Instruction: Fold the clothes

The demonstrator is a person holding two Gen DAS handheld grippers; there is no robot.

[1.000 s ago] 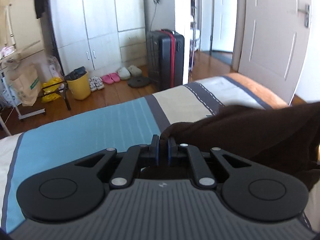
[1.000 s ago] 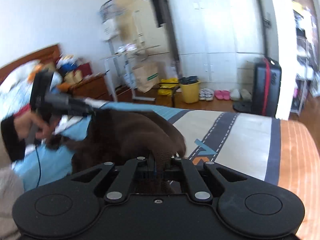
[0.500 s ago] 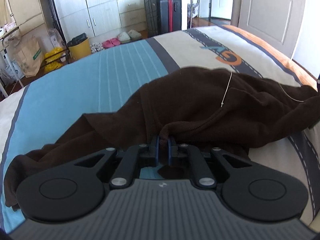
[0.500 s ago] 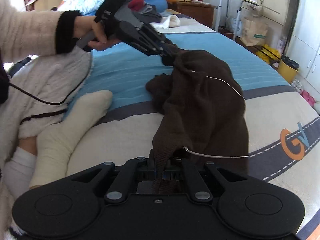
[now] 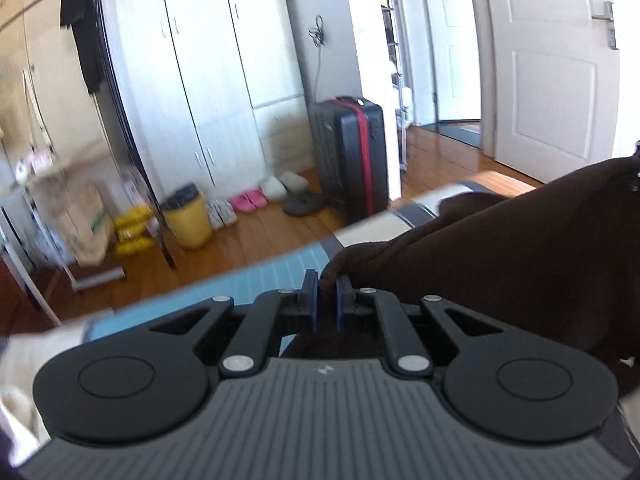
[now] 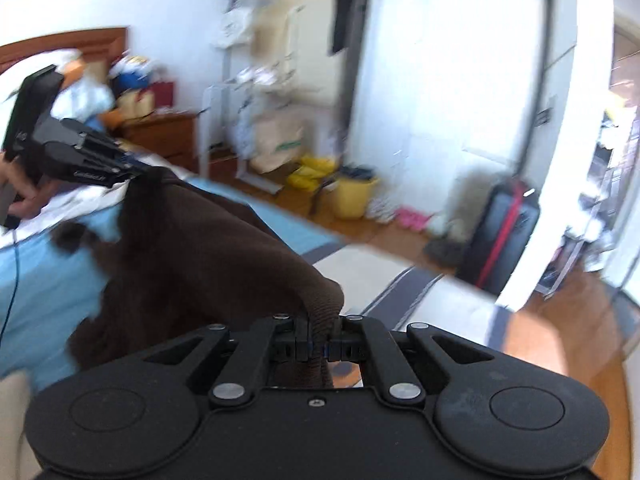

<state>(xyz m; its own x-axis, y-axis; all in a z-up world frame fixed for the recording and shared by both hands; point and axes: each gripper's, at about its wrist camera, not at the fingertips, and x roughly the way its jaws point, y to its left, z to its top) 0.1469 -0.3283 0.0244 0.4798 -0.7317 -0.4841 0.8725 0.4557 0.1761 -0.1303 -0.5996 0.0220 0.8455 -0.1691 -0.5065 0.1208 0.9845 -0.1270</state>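
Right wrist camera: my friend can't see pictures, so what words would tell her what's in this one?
The right gripper is shut on a brown garment, which stretches up to the left gripper, held in a hand. Below lies a blue, cream and orange bed; behind are a yellow bin and a black suitcase.

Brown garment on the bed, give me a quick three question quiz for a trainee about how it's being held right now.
1. True or false: both grippers are shut on the brown garment.
2. Multiple choice: in the right wrist view, the left gripper holds the garment at A) its upper left end, B) its lowest hanging edge, C) no point at all.
3. Fill in: the cloth spans between the two grippers above the ____.

Key
1. True; the left gripper and the right gripper each pinch a fold of it.
2. A.
3. Bed.
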